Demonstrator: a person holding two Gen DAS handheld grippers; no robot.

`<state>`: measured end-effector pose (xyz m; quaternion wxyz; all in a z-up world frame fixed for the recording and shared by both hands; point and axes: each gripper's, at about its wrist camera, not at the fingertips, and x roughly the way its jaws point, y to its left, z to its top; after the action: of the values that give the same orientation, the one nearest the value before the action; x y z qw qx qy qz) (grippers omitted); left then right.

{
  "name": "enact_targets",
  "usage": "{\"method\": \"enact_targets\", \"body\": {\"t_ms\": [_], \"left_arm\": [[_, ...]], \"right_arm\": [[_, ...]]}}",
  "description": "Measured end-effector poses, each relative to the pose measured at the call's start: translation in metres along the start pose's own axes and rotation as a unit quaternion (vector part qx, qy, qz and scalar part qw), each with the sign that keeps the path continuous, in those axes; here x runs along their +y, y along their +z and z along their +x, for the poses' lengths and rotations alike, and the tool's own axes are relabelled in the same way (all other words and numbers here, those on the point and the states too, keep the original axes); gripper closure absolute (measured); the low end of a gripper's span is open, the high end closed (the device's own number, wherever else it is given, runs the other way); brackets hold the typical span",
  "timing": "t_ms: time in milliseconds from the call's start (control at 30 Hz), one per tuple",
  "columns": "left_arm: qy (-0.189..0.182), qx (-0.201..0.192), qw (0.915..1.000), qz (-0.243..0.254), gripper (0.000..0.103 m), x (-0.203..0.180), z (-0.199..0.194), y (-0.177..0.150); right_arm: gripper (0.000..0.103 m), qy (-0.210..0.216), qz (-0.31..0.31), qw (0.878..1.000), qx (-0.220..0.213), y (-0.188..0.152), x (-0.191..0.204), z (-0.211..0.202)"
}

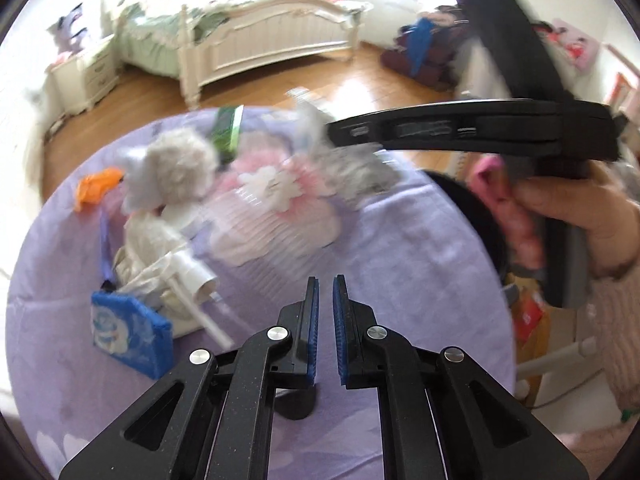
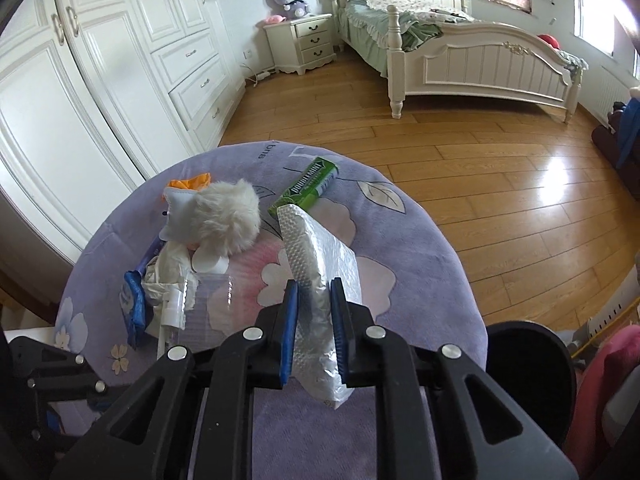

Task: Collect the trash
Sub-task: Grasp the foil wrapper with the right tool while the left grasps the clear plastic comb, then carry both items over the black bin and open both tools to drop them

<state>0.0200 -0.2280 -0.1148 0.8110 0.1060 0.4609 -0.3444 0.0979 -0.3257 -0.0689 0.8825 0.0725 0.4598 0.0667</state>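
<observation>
On the round table: a lilac flowered cloth [image 2: 420, 264] covers it, with litter heaped on its left half.
Bin: black [image 2: 532, 356], just beside the table's right edge.
Silver packet: [image 2: 320, 264] tilted, lifted off the cloth, its near end clamped between the right gripper's [image 2: 314, 332] blue pads.
Fluffy white ball: [image 2: 228, 216] at the back of the heap, an orange scrap [image 2: 188, 182] behind it.
Green pack: [image 2: 304, 188] lying flat near the far edge.
Blue wrapper: [image 1: 128, 332] at the heap's near end, beside crumpled white paper [image 1: 156, 256].
Left gripper: [image 1: 326, 328] low over bare cloth, jaws nearly together, nothing between them.
</observation>
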Motion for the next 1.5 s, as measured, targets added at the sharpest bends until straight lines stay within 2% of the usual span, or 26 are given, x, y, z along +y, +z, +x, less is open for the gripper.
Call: {"method": "enact_targets", "body": {"t_ms": [67, 133, 167, 200, 267, 367, 433, 500, 533, 567, 600, 967, 1133, 1300, 1500], "left_arm": [[0.003, -0.002, 0.9998, -0.019, 0.094, 0.008, 0.000, -0.001], [0.012, -0.009, 0.9992, -0.037, 0.082, 0.014, -0.006, -0.002], [0.012, -0.009, 0.9989, -0.045, 0.059, 0.017, -0.007, -0.002], [0.028, -0.011, 0.9983, -0.050, 0.040, 0.019, -0.006, 0.000], [0.047, -0.013, 0.9976, -0.049, 0.037, 0.020, -0.001, 0.004], [0.035, -0.001, 0.9979, -0.055, 0.037, 0.020, 0.013, 0.015], [0.042, 0.004, 0.9983, -0.040, 0.043, 0.016, 0.027, 0.022], [0.011, 0.016, 0.9988, -0.045, 0.075, 0.019, 0.041, 0.027], [0.014, 0.024, 0.9988, -0.040, 0.086, 0.020, 0.048, 0.029], [0.013, 0.026, 0.9990, -0.033, 0.094, 0.021, 0.052, 0.029], [0.006, 0.022, 0.9992, -0.031, 0.096, 0.020, 0.052, 0.029], [-0.017, -0.037, 0.9992, -0.001, 0.097, 0.011, 0.007, 0.037], [-0.032, -0.043, 0.9980, 0.034, 0.097, -0.015, 0.011, 0.053], [-0.065, -0.037, 0.9948, 0.069, 0.097, -0.051, 0.032, 0.066], [-0.122, -0.021, 0.9857, 0.114, 0.097, -0.114, 0.072, 0.085]], "right_arm": [[0.087, -0.001, -0.003, 1.000, -0.002, -0.001, 0.002, -0.002], [0.087, 0.000, -0.010, 1.000, -0.002, -0.001, 0.003, -0.002], [0.087, 0.001, -0.012, 1.000, -0.001, -0.002, 0.005, 0.001], [0.087, 0.004, -0.013, 1.000, 0.002, -0.001, 0.005, 0.004], [0.089, 0.008, -0.012, 1.000, 0.005, -0.002, 0.005, 0.009], [0.089, 0.012, -0.011, 1.000, 0.006, -0.003, 0.005, 0.015], [0.089, 0.012, -0.010, 1.000, 0.006, -0.003, 0.005, 0.016], [0.089, 0.011, -0.011, 1.000, 0.006, -0.003, 0.005, 0.016], [0.089, 0.011, -0.012, 1.000, 0.005, -0.003, 0.004, 0.015], [0.089, 0.010, -0.012, 1.000, 0.004, -0.003, 0.004, 0.013], [0.089, 0.009, -0.012, 1.000, 0.001, -0.004, 0.002, 0.010], [0.091, 0.012, 0.005, 1.000, -0.021, -0.016, -0.015, -0.018], [0.091, -0.004, 0.028, 0.999, -0.041, -0.027, -0.038, -0.048], [0.091, -0.049, 0.058, 0.996, -0.056, -0.039, -0.073, -0.077], [0.091, -0.122, 0.111, 0.986, -0.038, -0.068, -0.129, -0.085]]}}
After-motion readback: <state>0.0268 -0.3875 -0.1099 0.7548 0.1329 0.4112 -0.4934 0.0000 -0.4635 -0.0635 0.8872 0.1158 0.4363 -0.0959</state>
